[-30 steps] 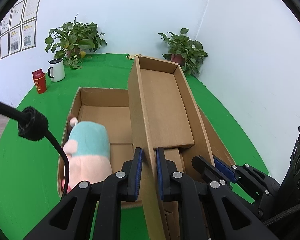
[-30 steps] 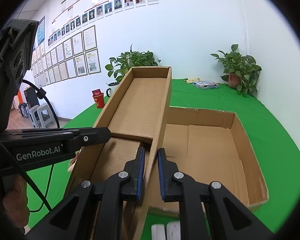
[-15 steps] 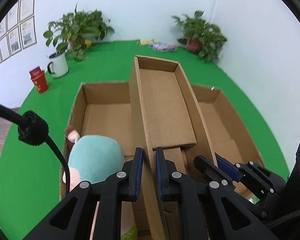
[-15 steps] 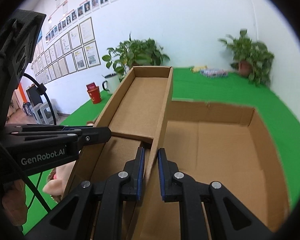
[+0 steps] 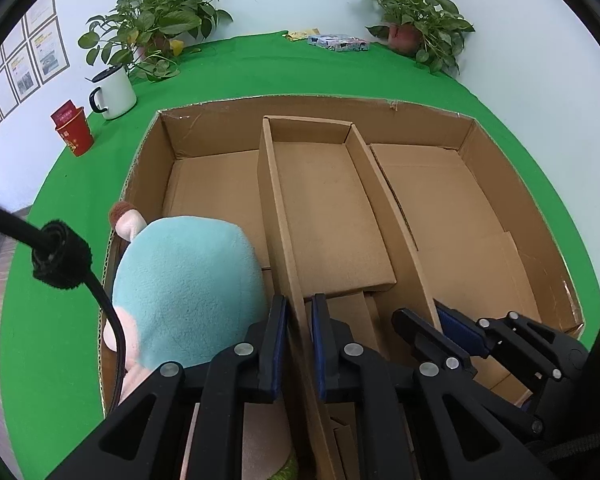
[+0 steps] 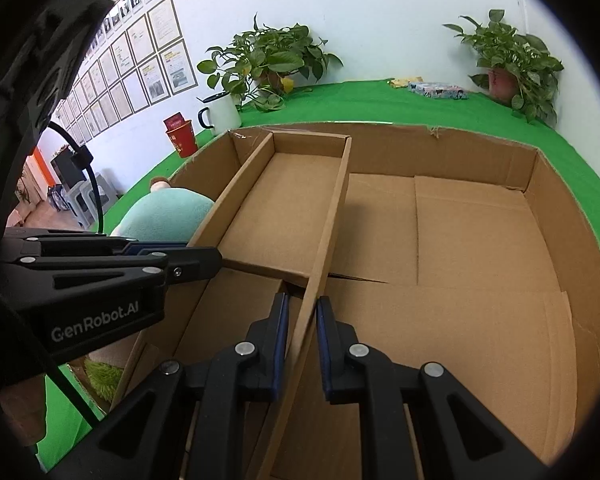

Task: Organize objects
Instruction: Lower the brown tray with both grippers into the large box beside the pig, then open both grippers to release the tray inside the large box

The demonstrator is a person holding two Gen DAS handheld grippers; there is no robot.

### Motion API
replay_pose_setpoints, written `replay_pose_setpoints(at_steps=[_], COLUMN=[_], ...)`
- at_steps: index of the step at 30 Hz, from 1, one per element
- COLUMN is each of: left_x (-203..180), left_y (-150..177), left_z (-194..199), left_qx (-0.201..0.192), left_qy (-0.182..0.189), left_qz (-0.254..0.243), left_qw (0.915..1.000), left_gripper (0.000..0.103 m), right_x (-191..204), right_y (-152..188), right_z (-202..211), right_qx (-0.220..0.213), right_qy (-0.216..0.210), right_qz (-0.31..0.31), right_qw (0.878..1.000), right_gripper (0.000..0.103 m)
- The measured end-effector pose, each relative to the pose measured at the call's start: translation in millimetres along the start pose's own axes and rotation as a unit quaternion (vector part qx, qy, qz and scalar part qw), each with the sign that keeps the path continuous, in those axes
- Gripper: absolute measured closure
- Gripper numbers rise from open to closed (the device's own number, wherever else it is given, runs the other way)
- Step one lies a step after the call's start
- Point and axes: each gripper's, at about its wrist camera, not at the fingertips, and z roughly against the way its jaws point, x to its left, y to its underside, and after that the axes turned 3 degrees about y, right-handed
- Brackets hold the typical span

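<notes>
A narrow cardboard tray (image 5: 328, 208) (image 6: 284, 204) lies down the middle of a large open cardboard box (image 5: 516, 184) (image 6: 560, 216). My left gripper (image 5: 300, 320) is shut on the tray's left wall near its close end. My right gripper (image 6: 302, 316) is shut on the tray's right wall; it also shows low at the right of the left wrist view (image 5: 432, 320). A plush toy (image 5: 184, 284) (image 6: 168, 210) with a teal top and pink body sits in the box's left part, beside the left gripper.
Green cloth (image 5: 60, 208) covers the table. A white mug (image 5: 114, 92) and a red cup (image 5: 74, 132) stand back left of the box. Two potted plants (image 5: 156, 28) (image 5: 416, 20) and a flat printed packet (image 5: 338, 43) line the far wall. A black cable (image 5: 60, 256) hangs at left.
Both grippers have lowered the tray from a raised tilt until it lies flat inside the big box. The plush toy now looms larger beside the left gripper.
</notes>
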Motion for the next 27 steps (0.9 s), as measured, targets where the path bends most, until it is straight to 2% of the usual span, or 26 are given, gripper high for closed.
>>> replay_pose_setpoints(at_steps=[5, 12, 27], left_x=[8.8, 19.3, 19.8], left_y=[7.8, 17.4, 33.4], left_z=[20.3, 47.1, 58.6], left_qx=[-0.012, -0.029, -0.029], left_qy=[0.005, 0.012, 0.018], left_qz=[0.010, 0.018, 0.020], left_qw=[0.9999, 0.9993, 0.9992], left_gripper=[0.093, 0.093, 0.093], right_x=[-6.2, -1.7, 4.4], right_y=[4.9, 3.2, 4.2], right_z=[-11.2, -12.2, -14.2], right_qx=[0.025, 0.023, 0.025], right_qy=[0.001, -0.004, -0.014], right_qz=[-0.012, 0.001, -0.003], right_qw=[1.000, 1.000, 1.000], right_gripper=[0.089, 0.089, 0.085])
